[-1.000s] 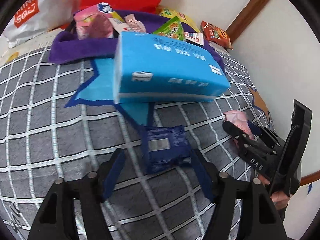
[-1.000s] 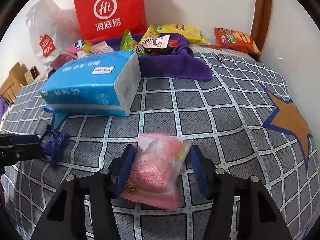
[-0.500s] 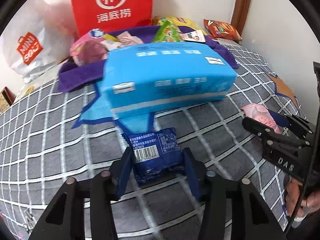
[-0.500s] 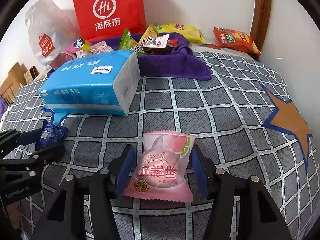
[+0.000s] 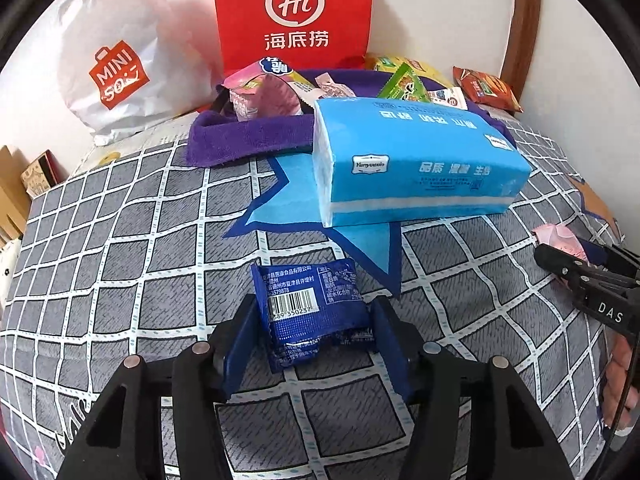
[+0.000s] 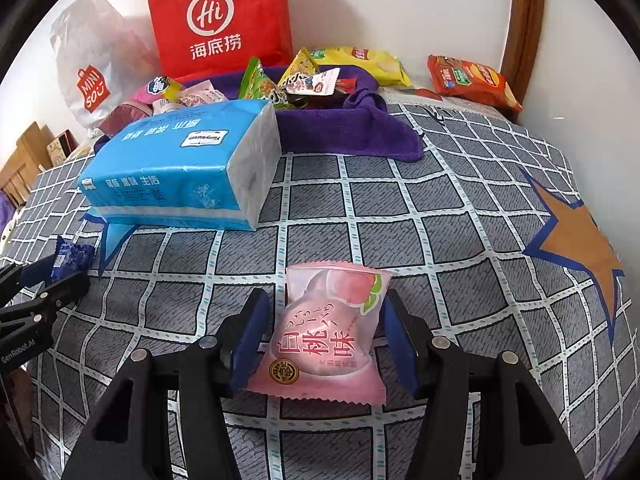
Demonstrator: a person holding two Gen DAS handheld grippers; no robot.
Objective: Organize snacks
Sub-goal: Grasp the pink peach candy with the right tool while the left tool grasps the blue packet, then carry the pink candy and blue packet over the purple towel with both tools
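On a bed covered with a grey checked bedspread (image 5: 120,240), the left tongs (image 5: 312,336) straddle a dark blue snack packet (image 5: 310,312) that lies barcode up. Their jaws are opening; the packet sits between the blue pads, the right pad close against its edge, and I cannot tell whether either pad still presses it. The right tongs (image 6: 324,336) stand spread around a pink peach-flavoured snack packet (image 6: 326,336), which lies flat on the bedspread with a visible gap to each pad.

Only the left wrist view shows the blue packet's printed label and barcode; in the right wrist view that packet is just a small blue corner (image 6: 72,258) at the far left, beside the black tip of the left tongs. In turn, the left view gives only a sliver of the pink packet (image 5: 560,238) at its right edge, behind the right tongs, with part of a hand below. The right view alone shows its front, and an orange star (image 6: 580,244) on the bedspread.

Both views show a blue pack of tissues (image 5: 416,164) lying ahead of the tongs, a purple towel (image 6: 360,136) behind it heaped with assorted snack packets, a red paper bag (image 5: 294,12) and a white plastic bag (image 5: 120,64) against the wall.
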